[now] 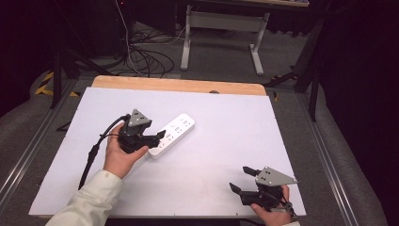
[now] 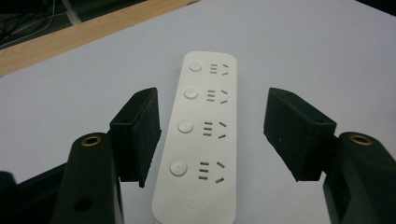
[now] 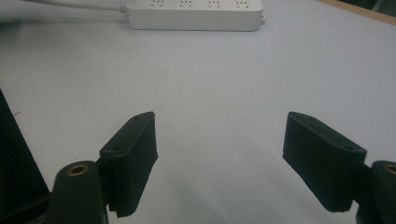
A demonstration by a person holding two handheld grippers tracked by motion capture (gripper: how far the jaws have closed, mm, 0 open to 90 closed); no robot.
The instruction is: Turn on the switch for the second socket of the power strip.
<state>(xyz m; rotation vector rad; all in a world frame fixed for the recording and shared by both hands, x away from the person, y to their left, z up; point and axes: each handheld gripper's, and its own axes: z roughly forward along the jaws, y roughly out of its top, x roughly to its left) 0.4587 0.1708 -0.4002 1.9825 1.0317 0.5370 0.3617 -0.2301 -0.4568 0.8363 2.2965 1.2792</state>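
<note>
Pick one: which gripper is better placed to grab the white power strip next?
Left, probably. The left gripper is open at the power strip, with the strip's near end lying between its jaws. The right gripper is open too, but sits near the table's front edge, apart from the strip.

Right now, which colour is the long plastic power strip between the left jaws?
White; the long plastic power strip shows best in the left gripper view.
</note>
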